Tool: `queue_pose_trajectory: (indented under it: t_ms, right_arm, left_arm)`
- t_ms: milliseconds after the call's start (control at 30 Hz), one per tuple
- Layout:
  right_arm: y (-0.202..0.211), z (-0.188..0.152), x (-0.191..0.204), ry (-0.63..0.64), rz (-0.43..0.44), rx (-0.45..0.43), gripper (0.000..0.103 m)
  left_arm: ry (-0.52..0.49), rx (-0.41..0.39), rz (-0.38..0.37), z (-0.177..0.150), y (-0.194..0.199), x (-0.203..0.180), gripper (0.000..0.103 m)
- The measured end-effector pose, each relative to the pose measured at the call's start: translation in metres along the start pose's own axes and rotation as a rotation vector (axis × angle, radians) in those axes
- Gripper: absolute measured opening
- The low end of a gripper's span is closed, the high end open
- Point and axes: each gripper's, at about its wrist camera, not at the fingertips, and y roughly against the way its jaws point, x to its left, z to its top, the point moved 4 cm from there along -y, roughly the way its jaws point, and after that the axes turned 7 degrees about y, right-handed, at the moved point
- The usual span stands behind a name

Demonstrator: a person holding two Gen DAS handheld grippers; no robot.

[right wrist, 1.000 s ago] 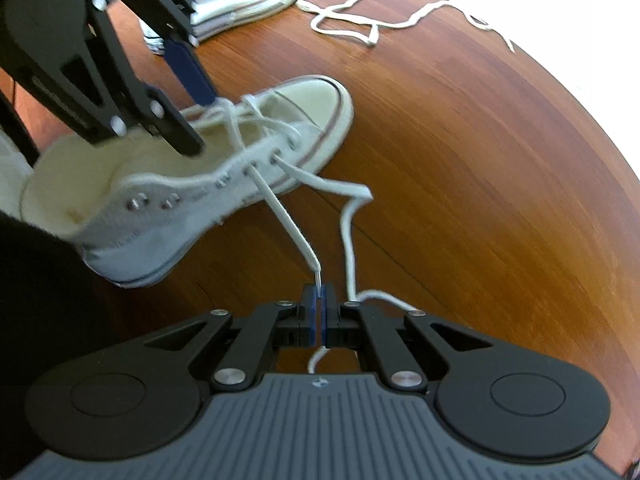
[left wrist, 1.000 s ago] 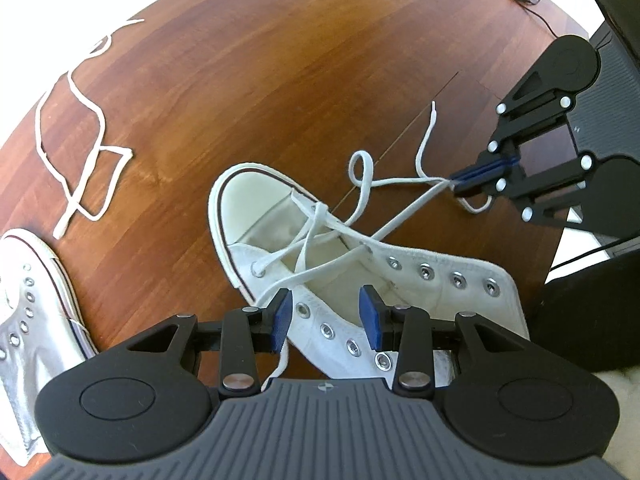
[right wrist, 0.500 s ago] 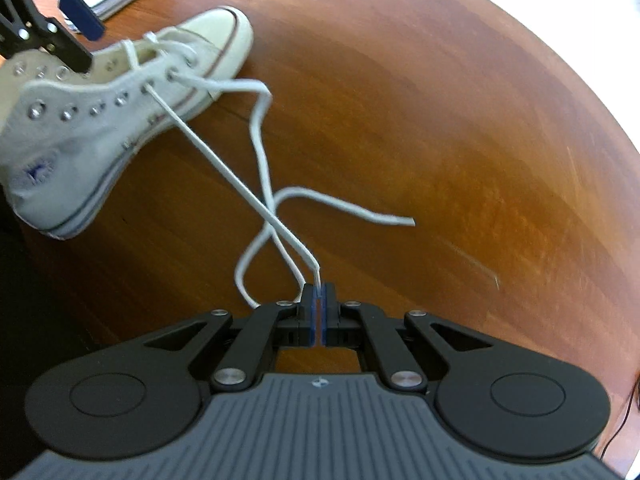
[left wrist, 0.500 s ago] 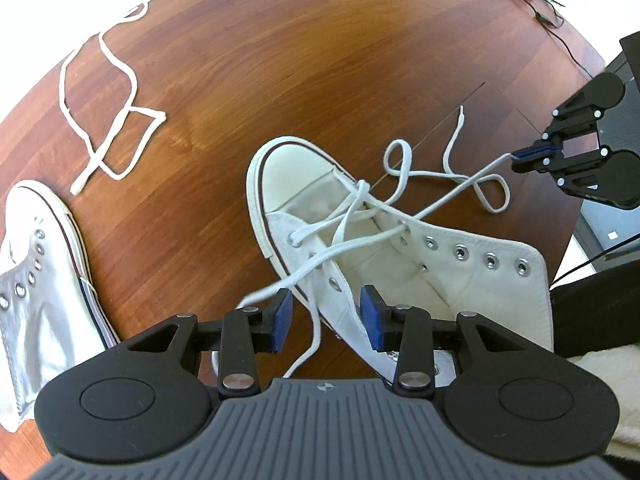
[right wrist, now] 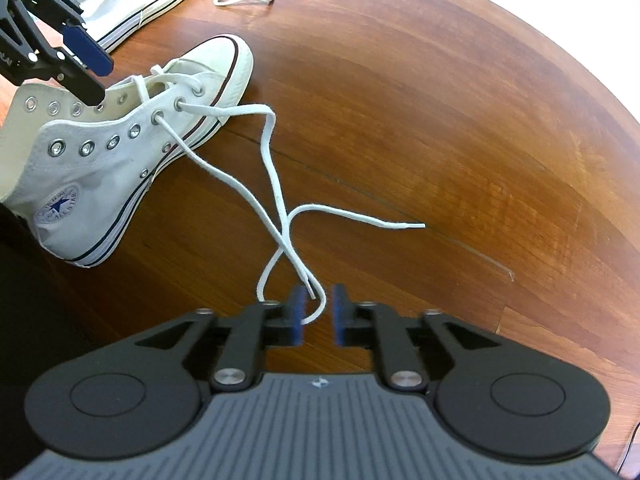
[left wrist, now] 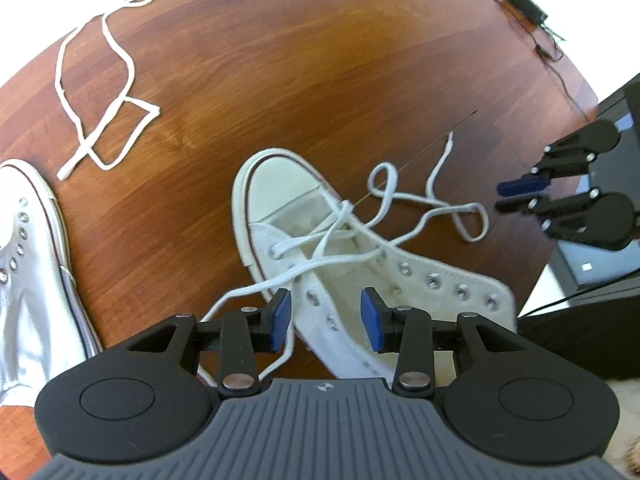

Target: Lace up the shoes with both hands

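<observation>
A white high-top sneaker lies on the wooden table, its lower eyelets laced. My left gripper hovers open over the shoe's ankle opening, and one lace strand runs loose past its left finger. In the right wrist view the same sneaker lies at the left with the left gripper above it. Two lace strands trail from the eyelets to my right gripper. Its jaws are opening, and the lace loop lies slack between the pads, which do not press on it.
A second white sneaker without a lace lies at the left, and a loose lace is coiled beyond it. A black cable runs along the far right edge. A dark box stands beside the table's right edge.
The right gripper drew the lace away from the shoe, then parted its jaws and let go; the lace has gone slack. The left gripper stayed open over the shoe and rolled a little.
</observation>
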Motion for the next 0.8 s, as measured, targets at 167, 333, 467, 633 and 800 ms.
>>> queue_pose_trajectory:
  t_ms: [167, 333, 467, 633, 800]
  right_arm:
    - [0.003, 0.006, 0.006, 0.010, 0.012, -0.030, 0.028]
    - [0.007, 0.021, 0.017, 0.048, 0.041, -0.084, 0.028]
    - [0.006, 0.039, 0.031, 0.104, 0.073, -0.123, 0.028]
    - [0.002, 0.059, 0.044, 0.163, 0.102, -0.153, 0.028]
    - [-0.006, 0.075, 0.055, 0.204, 0.142, -0.158, 0.024]
  left_arm:
    - [-0.025, 0.038, 0.044, -0.005, -0.008, -0.005, 0.042]
    - [-0.008, 0.079, 0.045, -0.016, -0.016, -0.002, 0.041]
    - [0.017, 0.092, 0.066, -0.027, -0.026, 0.003, 0.042]
    - [0.057, 0.070, 0.084, -0.033, -0.032, 0.006, 0.043]
    - [0.063, 0.044, 0.088, -0.037, -0.040, 0.007, 0.043]
